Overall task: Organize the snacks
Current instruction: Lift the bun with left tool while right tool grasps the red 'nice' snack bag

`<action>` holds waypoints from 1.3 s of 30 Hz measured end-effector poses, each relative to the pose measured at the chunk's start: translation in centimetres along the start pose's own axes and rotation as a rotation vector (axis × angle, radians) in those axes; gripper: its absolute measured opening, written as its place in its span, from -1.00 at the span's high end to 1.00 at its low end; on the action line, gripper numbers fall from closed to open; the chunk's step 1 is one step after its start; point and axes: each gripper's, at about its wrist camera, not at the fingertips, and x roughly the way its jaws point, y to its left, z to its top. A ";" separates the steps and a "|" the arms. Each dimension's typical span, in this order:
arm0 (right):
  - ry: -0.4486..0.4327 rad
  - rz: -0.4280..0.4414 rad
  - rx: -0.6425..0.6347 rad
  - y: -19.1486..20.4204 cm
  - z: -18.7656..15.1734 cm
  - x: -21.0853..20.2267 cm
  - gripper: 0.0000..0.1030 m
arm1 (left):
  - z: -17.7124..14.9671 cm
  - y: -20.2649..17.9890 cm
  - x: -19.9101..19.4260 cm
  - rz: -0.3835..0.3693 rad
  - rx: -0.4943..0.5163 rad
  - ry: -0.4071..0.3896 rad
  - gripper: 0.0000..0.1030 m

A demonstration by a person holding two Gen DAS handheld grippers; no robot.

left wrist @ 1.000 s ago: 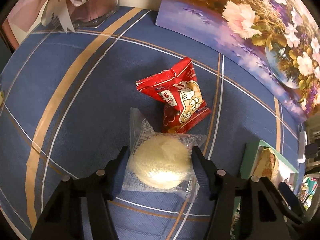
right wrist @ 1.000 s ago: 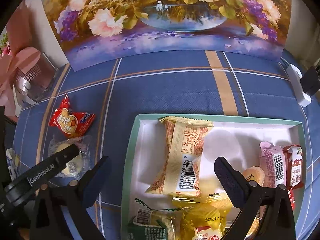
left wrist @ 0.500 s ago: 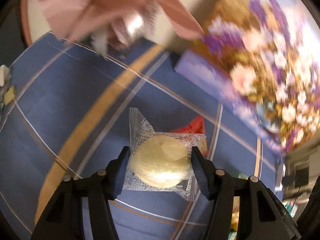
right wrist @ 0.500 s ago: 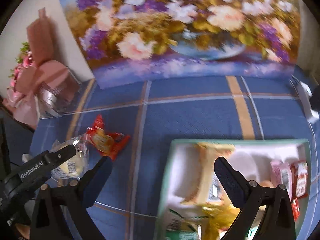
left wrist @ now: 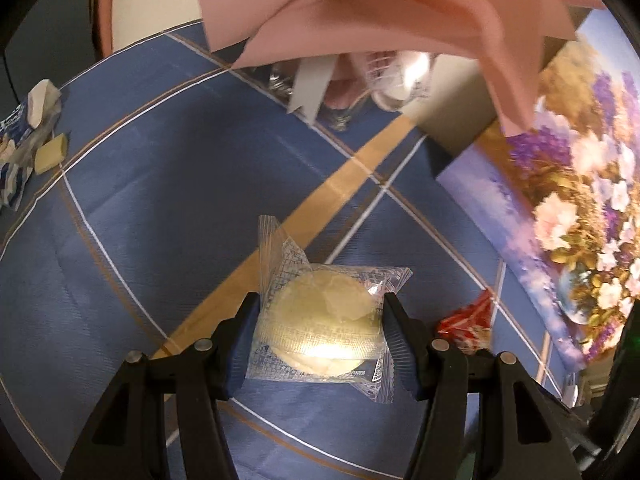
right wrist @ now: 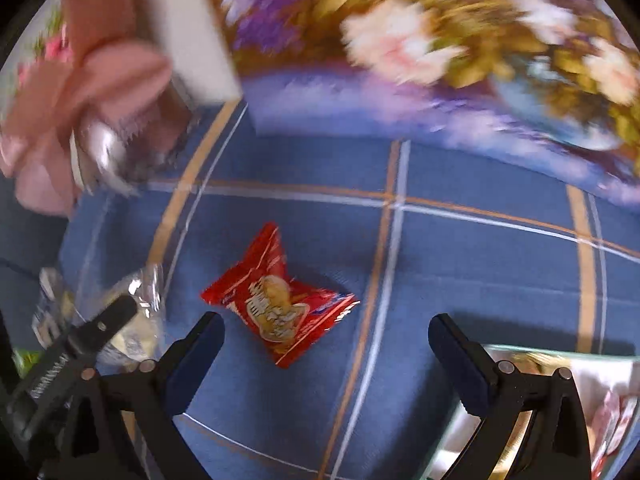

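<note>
My left gripper is shut on a round pale pastry in a clear wrapper and holds it above the blue tablecloth. The same pastry and left gripper show at the left of the right wrist view. A red snack packet lies flat on the cloth, just ahead of my open, empty right gripper; it also shows at the right in the left wrist view. The edge of the green-rimmed snack tray sits at the lower right.
A flower painting leans at the back right. A pink ribbon gift box stands at the back, close above the left gripper. Small wrappers lie at the far left of the cloth.
My left gripper has lifted the pastry off the cloth and swung left. My right gripper has moved left, from over the tray to in front of the red packet.
</note>
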 end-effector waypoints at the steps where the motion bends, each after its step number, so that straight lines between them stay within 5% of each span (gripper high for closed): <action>1: 0.009 -0.008 -0.020 0.5 0.0 0.6 -1.00 | 0.0 0.0 0.2 0.002 -0.003 0.003 -0.20; 14: 0.056 -0.160 -0.207 4.6 0.5 6.0 -0.99 | -0.4 0.1 1.6 -0.004 0.006 0.041 -0.20; 24: 0.038 -0.144 -0.174 4.1 1.3 5.9 -0.23 | -0.8 -0.2 2.8 -0.017 0.011 0.078 -0.20; 39: 0.022 -0.170 -0.180 3.6 -1.5 2.3 -0.12 | -1.6 -1.0 2.8 -0.019 0.029 0.105 -0.20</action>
